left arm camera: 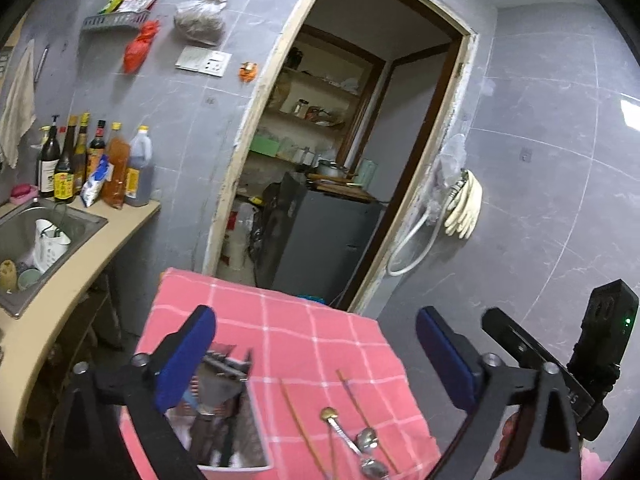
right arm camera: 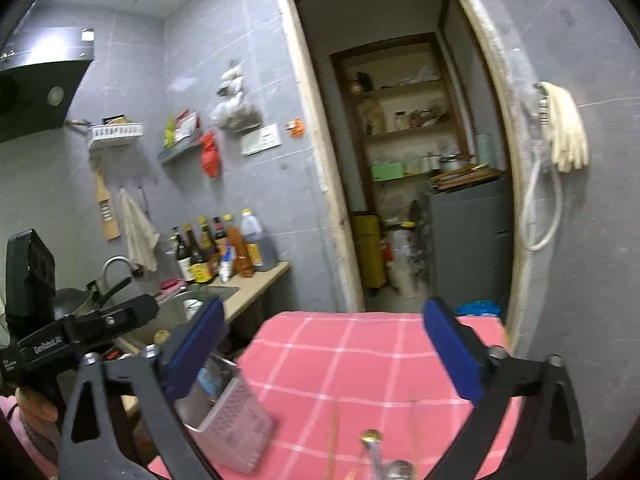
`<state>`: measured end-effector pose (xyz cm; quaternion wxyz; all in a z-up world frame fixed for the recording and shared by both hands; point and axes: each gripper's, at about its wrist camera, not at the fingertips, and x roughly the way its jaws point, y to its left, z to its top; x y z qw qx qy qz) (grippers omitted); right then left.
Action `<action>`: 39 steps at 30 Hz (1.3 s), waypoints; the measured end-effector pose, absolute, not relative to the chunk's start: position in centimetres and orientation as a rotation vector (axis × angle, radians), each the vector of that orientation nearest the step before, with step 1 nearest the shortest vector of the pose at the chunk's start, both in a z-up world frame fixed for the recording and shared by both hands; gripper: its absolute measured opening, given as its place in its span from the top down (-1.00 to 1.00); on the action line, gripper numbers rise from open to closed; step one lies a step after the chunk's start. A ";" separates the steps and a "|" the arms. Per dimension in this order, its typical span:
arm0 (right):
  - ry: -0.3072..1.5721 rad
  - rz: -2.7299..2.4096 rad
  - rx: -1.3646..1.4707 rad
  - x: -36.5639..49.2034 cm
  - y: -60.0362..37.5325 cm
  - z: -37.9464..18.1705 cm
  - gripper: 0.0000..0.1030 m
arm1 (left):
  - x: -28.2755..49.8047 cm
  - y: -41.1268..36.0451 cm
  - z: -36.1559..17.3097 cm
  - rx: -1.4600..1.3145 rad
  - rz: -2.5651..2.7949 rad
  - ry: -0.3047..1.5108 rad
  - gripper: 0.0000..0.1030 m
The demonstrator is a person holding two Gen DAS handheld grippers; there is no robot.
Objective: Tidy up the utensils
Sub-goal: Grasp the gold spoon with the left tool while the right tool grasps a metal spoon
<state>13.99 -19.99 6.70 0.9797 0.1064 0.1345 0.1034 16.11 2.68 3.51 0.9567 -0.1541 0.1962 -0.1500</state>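
Observation:
A small table under a pink checked cloth holds the utensils. A perforated metal utensil holder stands at its left, with several dark-handled tools inside. Two thin chopsticks and metal spoons, one with a gold-tipped handle, lie loose on the cloth right of the holder. My left gripper is open and empty above the cloth. My right gripper is open and empty, also above the cloth; its body shows in the left wrist view.
A counter with a steel sink and sauce bottles runs along the left. An open doorway behind the table leads to a pantry with shelves and a grey cabinet. Rubber gloves hang on the right wall.

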 end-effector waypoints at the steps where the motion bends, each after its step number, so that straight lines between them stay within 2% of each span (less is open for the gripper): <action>1: 0.275 0.198 0.215 13.9 -20.7 6.7 -0.96 | 16.2 2.0 3.5 -0.311 -0.308 0.396 -0.99; 15: 0.453 0.124 0.228 14.2 -29.9 1.4 -0.96 | 18.6 -5.2 -0.5 -0.277 -0.323 0.541 -0.99; 27: 0.651 0.234 0.251 16.4 -32.8 -6.9 -0.95 | 20.8 -8.7 -7.1 -0.218 -0.321 0.748 -0.95; 28: 0.666 0.245 0.253 16.6 -32.8 -7.5 -0.92 | 21.1 -8.7 -7.6 -0.217 -0.323 0.765 -0.86; 30: 0.696 0.278 0.258 17.0 -32.6 -8.9 -0.67 | 21.6 -8.9 -8.6 -0.220 -0.338 0.798 -0.67; 31: 0.710 0.288 0.255 17.2 -32.5 -9.5 -0.44 | 21.8 -9.0 -9.1 -0.220 -0.345 0.816 -0.52; 32: 0.730 0.301 0.250 17.5 -32.3 -10.1 -0.33 | 22.0 -9.1 -9.6 -0.218 -0.353 0.836 -0.41; 35: 0.762 0.358 0.248 18.3 -31.5 -11.6 -0.14 | 22.3 -9.6 -11.0 -0.213 -0.376 0.877 -0.17; 39: 0.798 0.449 0.223 19.7 -29.9 -13.0 0.11 | 22.9 -10.0 -12.6 -0.213 -0.387 0.933 0.06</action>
